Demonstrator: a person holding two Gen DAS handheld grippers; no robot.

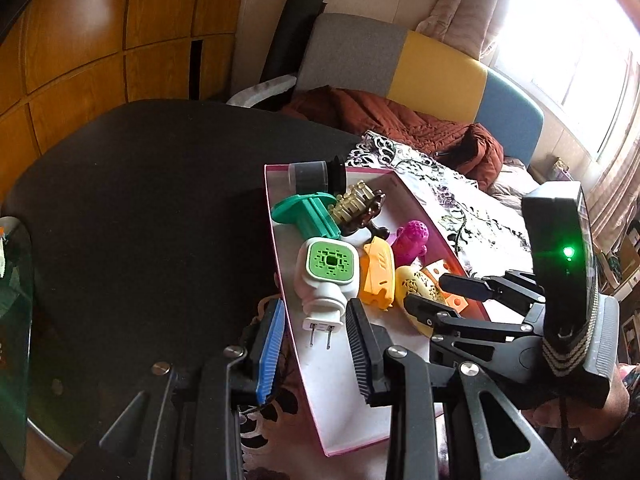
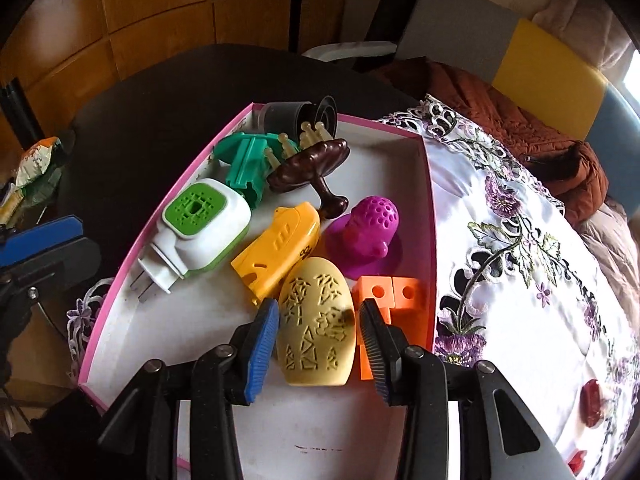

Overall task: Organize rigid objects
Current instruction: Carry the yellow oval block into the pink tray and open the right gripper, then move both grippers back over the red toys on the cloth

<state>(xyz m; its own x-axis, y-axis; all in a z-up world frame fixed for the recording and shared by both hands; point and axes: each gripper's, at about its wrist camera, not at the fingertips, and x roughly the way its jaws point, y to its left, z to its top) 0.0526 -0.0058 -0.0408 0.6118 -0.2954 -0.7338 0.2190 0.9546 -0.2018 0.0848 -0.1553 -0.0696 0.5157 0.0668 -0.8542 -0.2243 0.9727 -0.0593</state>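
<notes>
1. Right gripper (image 2: 318, 340): nearest my right wrist view, pointing steeply down into the box; its jaws straddle the cream egg-shaped piece (image 2: 316, 328). I cannot tell whether the pads press on it or stand just off its sides.
2. Cream egg-shaped piece: lies inside the pink-rimmed box (image 2: 168, 200), near its front right, just beside the orange block (image 2: 394, 296) and the yellow piece (image 2: 280, 248).
3. Left gripper (image 1: 316, 344): jaws nearly clenched with nothing between them, hovering over the box's left wall, the white plug-in unit (image 1: 326, 276) just ahead of it.
4. Middle of box: purple dimpled piece (image 2: 370, 232).
5. Far end of box: green flanged part (image 2: 244, 156), brown massager (image 2: 310, 164), grey cylinder (image 2: 288, 114).
6. Outside the box: a red item (image 2: 594, 402) on the embroidered cloth (image 2: 520, 280).
7. Step in hand, as I judge it: placing the egg among the collected items, or just taking hold of it.
8. Next move calls for clearing the orange block without nudging it.
</notes>
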